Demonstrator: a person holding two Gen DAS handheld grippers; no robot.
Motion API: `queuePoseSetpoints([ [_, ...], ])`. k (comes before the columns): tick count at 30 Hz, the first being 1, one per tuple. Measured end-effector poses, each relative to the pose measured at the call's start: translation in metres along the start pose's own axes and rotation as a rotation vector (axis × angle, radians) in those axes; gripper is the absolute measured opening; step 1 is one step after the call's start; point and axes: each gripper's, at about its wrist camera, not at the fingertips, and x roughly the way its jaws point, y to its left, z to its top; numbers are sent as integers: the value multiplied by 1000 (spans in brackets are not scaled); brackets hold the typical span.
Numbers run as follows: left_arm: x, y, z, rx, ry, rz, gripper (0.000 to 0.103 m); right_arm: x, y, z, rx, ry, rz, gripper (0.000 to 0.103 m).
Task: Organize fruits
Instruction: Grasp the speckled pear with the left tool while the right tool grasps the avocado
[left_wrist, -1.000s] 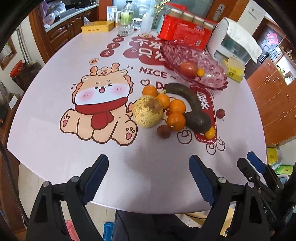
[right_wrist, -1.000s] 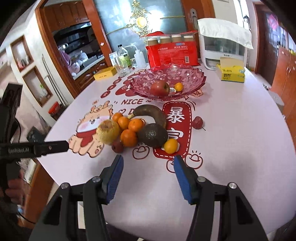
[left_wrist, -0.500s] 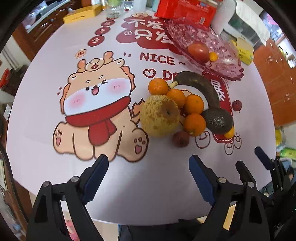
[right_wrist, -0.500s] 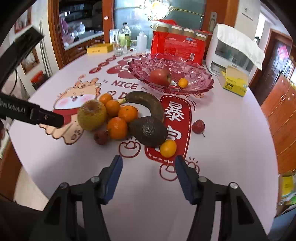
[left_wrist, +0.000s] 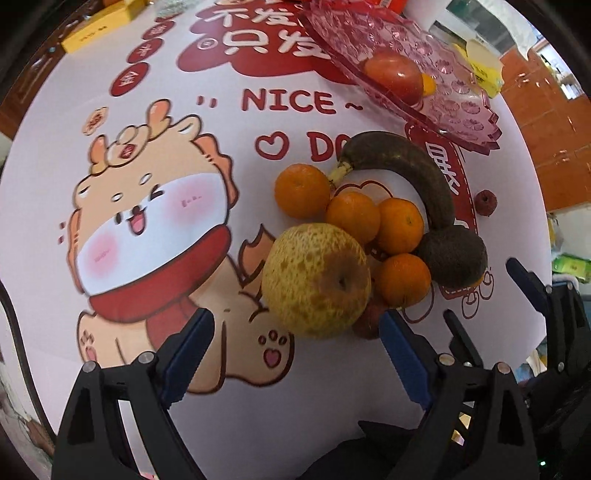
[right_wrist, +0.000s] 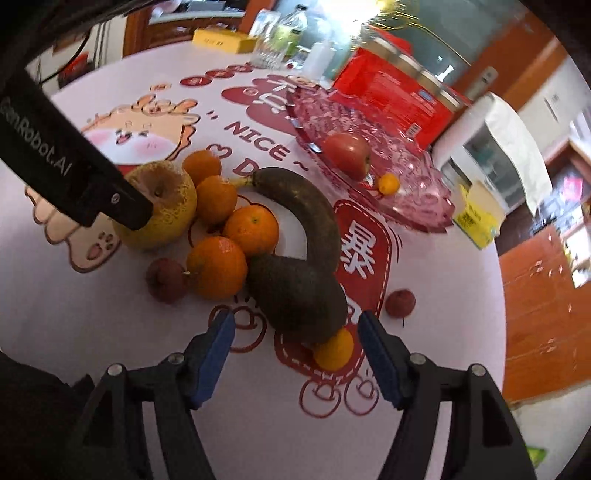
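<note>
At the bottom of the left wrist view, the left gripper (left_wrist: 295, 343) stands wide with nothing between its blue pads, its tips just short of the big speckled yellow pear (left_wrist: 316, 280) at mid-frame. At the bottom of the right wrist view, the right gripper (right_wrist: 295, 350) has just been opening its jaws; they are empty and frame the near end of the dark green avocado (right_wrist: 297, 297) and the small orange kumquat (right_wrist: 333, 349) tucked against it.

This reads as the approach before two picks. Next, each hand likely has to lower until the pads straddle one fruit only, then close gently: the pear touches a small reddish lychee (right_wrist: 166, 280) and the tangerines (right_wrist: 218, 266), and the avocado leans on the blackened banana (right_wrist: 303, 206).

Beyond the heap, the pink cut-glass bowl (right_wrist: 424, 199) at upper right holds a red apple (right_wrist: 349, 154) and another small orange fruit (right_wrist: 389, 183), so it is probably the destination. One more lychee (right_wrist: 400, 302) lies apart at right.

Printed on the pale tablecloth (left_wrist: 177, 66) are "NICE ~", a heart, "D" and Chinese characters, including "暴" on a red panel. The left tool's arm, at the left of the right view, reads "GenRobot.AI". Print on the red carton (right_wrist: 391, 98) is illegible.
</note>
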Motion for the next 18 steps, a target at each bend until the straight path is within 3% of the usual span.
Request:
queuePoseSetpoints([
  [10,33,4,26,13,79,-83,90,28,3,14,-73,54,-7,70],
  [18,46,7,36,-27,81,-182,86,39,-2,17,-87,51,-1,74],
])
